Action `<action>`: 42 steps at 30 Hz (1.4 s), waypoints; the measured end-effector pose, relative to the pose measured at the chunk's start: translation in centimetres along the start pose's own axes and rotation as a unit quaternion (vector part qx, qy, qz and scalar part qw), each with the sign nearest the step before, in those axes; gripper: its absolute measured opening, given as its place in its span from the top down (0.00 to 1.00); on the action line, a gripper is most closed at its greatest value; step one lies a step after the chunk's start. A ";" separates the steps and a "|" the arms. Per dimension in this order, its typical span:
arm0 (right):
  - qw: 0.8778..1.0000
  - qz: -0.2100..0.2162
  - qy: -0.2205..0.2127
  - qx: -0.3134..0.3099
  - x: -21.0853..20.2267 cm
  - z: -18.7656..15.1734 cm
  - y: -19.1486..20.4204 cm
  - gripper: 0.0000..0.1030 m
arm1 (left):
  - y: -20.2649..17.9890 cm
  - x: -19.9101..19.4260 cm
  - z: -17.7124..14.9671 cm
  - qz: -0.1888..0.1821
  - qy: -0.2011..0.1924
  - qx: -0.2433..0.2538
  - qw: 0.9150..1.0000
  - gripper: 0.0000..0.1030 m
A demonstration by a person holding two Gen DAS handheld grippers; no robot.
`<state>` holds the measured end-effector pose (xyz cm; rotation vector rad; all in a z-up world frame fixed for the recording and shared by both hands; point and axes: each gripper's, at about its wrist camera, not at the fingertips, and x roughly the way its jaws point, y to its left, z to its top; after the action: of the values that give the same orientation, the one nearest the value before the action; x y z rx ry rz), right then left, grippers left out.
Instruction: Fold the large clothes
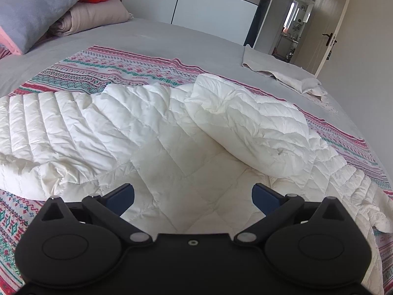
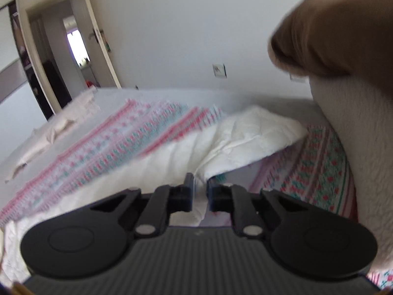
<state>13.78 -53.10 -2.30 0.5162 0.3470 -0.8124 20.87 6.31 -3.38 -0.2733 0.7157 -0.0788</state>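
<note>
My left gripper (image 1: 193,198) is wide open over the puffy white jacket (image 1: 152,132), holding nothing. My right gripper (image 2: 200,194) is squeezed on the jacket's edge.

I see grey-sheeted bed (image 1: 152,34) w/ patterned pink-teal blanket (image 1: 103,71) spread on it; white quilted jacket (image 1: 137,127) atop blanket; pillows (image 1: 36,7) far-left corner.

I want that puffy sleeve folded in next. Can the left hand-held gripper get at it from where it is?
Probably yes. The left hand-held gripper stands open over the white quilted jacket, and only flat jacket fabric lies between it and the puffy sleeve ahead to its right.
</note>
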 end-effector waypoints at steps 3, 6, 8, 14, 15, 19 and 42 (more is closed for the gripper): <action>0.998 0.035 -0.042 -0.019 -2.4 1.7 1.9 0.93 | 0.1 0.1 0.1 -0.002 0.000 -0.006 1.000 0.00; 0.993 0.083 -0.073 -0.041 -5.0 3.3 4.4 0.93 | 0.1 0.0 0.1 -0.005 0.000 -0.008 1.000 0.00; 0.987 0.115 -0.092 -0.062 -6.8 3.8 6.4 0.93 | 0.0 0.0 0.2 -0.008 0.000 -0.008 1.000 0.00; 0.958 0.227 -0.109 -0.135 -11.7 3.1 13.1 0.93 | -0.2 -0.3 0.4 -0.012 -0.007 0.000 1.000 0.00; 0.952 0.245 -0.107 -0.150 -12.4 2.5 14.3 0.93 | -0.1 -0.4 0.4 -0.012 -0.008 0.002 1.000 0.00; 0.923 0.304 -0.088 -0.220 -14.5 -0.7 19.3 0.93 | 0.1 -0.6 0.4 -0.010 -0.012 0.005 1.000 0.00; 0.824 0.405 0.158 -0.363 -15.8 -11.0 20.0 0.41 | -4.4 -1.9 0.2 -0.069 -0.023 0.107 0.992 0.00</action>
<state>17.76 -25.94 2.30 0.0312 0.6439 0.2695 19.63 2.47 -0.82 -0.1184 0.6355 -0.2784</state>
